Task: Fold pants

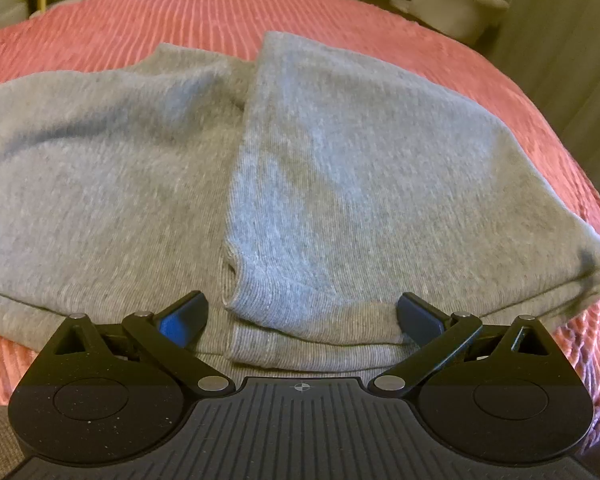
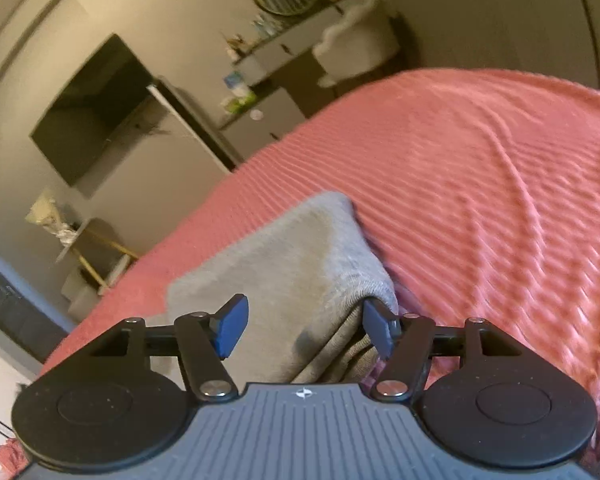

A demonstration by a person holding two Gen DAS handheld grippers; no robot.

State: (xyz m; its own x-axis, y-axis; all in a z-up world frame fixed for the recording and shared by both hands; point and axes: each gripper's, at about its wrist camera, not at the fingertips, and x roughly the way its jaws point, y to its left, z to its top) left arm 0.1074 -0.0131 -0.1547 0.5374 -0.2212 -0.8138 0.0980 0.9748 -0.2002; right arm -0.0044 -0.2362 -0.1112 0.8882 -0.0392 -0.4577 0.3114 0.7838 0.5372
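Grey pants lie across the pink ribbed bedspread, one leg folded over the other. My left gripper hovers low over the near ribbed hem. Its jaws are open wide, and the hem edge lies between the blue pads without touching them. In the right wrist view the camera is tilted. A folded corner of the pants runs between the jaws of my right gripper. The bunched edge rests on the right-hand finger, while the left pad stands clear of the cloth.
The bedspread stretches beyond the pants on all sides. Past the bed stand a white chair, a dresser with small items, a dark screen on the wall and a stool.
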